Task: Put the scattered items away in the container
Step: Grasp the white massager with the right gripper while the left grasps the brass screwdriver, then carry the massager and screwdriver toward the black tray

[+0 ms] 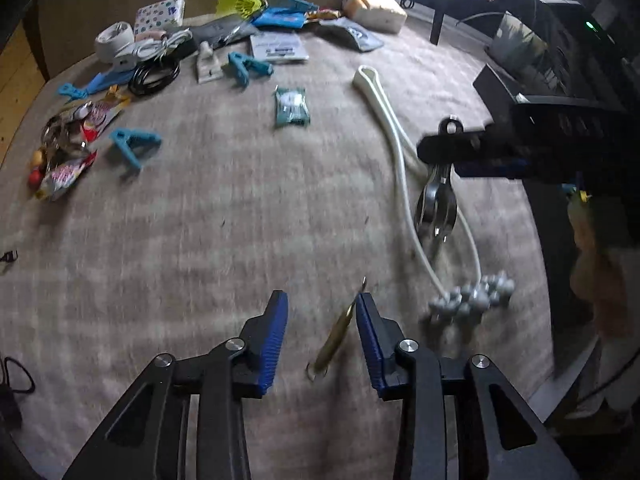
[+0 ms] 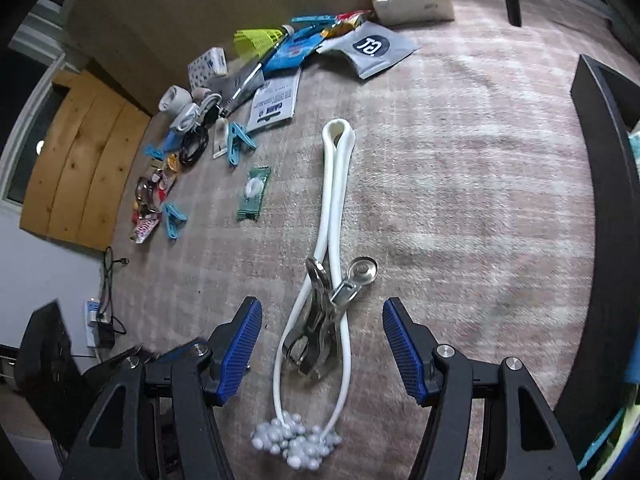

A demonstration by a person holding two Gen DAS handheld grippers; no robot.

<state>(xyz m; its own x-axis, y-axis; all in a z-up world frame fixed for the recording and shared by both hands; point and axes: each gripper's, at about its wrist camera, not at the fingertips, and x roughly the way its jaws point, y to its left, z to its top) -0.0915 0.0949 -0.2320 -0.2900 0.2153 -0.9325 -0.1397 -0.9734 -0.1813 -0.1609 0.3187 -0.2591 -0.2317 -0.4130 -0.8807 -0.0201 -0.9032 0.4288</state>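
Note:
My left gripper [image 1: 322,320] hangs open over the beige cloth, and a slim brass spring with hooked ends [image 1: 336,338] lies between its blue pads, close to the right pad. My right gripper [image 2: 322,328] is open too, its fingers straddling a shiny metal clip [image 2: 316,320]. The clip rests on a white looped massager with grey balls [image 2: 334,184]. From the left wrist view, the right gripper [image 1: 444,158] hovers just above the clip [image 1: 436,208] and the massager [image 1: 400,160]. The black container [image 2: 600,168] stands at the right edge.
Scattered at the back left are blue clips [image 1: 136,146], a green packet [image 1: 292,106], a black cable coil [image 1: 156,74], snack wrappers [image 1: 68,160], a yellow shuttlecock [image 1: 240,0] and pouches [image 2: 376,48]. A cardboard box [image 2: 224,0] stands behind them. A person's hand [image 1: 600,272] shows at right.

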